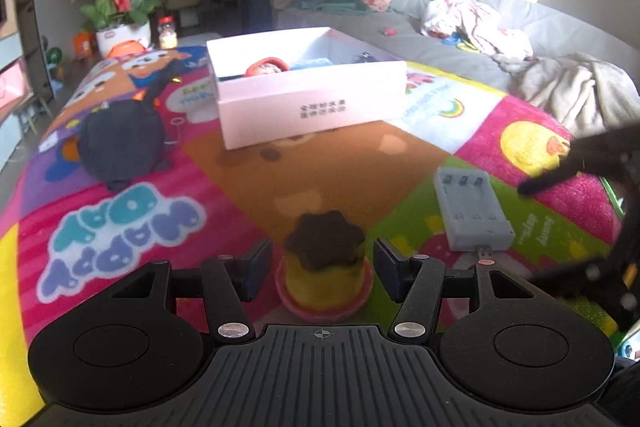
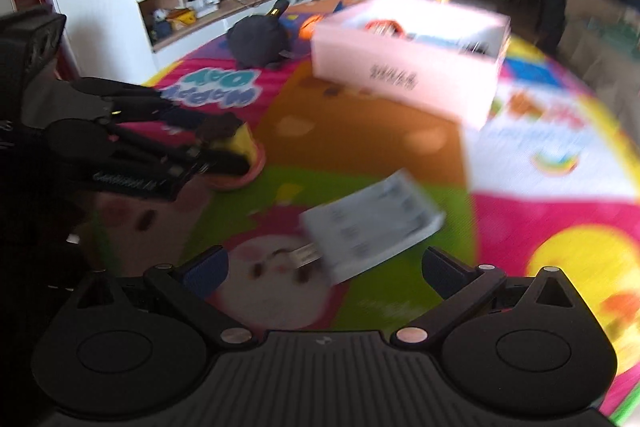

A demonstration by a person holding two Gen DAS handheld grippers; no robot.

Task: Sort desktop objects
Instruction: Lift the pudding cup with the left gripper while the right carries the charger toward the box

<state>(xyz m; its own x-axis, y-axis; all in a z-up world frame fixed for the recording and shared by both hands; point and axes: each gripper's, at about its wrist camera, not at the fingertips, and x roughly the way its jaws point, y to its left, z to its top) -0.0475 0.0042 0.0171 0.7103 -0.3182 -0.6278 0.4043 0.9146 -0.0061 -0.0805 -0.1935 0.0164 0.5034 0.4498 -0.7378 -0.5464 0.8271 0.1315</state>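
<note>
The left gripper (image 1: 322, 267) sits around the toy cake (image 1: 325, 263), its pads just off it. The right gripper (image 2: 324, 273) gapes wide over the gray charger (image 2: 372, 223). Next, I think: squeeze, lift, carry to the white box (image 1: 308, 99) farther back.

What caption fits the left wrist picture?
Left gripper straddles a toy cake on the colourful play mat.

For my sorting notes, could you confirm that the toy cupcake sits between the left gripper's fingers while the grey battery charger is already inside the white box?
Not quite. The toy cupcake does sit between the left gripper's fingers, but the grey battery charger is not in the white box; it lies on the colourful play mat, in front of the box. The left wrist view shows this.
</note>
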